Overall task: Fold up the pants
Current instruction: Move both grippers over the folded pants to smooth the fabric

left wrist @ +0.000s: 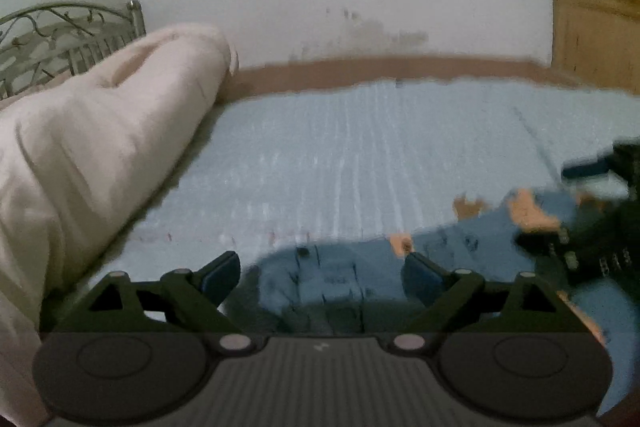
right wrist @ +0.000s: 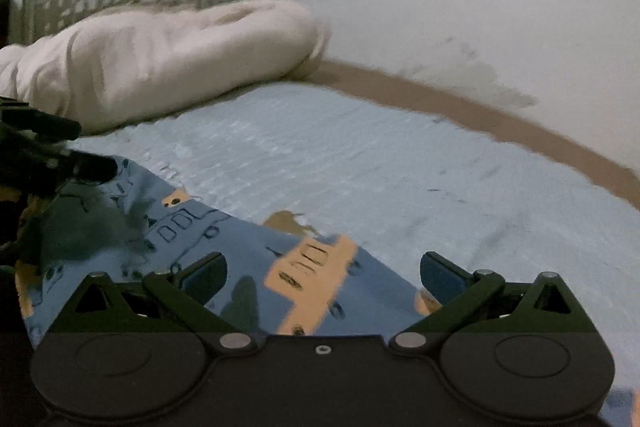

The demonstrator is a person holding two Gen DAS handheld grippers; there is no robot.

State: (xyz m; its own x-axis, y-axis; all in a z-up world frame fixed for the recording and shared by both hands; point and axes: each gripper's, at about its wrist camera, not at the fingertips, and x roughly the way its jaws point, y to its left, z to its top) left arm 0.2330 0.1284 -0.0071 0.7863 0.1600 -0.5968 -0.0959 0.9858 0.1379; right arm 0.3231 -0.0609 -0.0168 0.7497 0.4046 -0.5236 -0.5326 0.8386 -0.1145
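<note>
Left gripper (left wrist: 320,277): spread wide, empty. Pants (right wrist: 248,267): soft blue cotton, orange patches, dark line print (blurred); flat on ribbed pale-blue bedsheet (right wrist: 360,163), long axis near-right to far-left. Right gripper (right wrist: 322,277): wide, empty.

Dim, motion-blurred, fisheye-warped edges.

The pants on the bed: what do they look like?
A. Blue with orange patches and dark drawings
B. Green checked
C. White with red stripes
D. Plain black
A. The pants are blue cloth with orange patches and dark outline drawings, lying on the light blue bed sheet.
</note>
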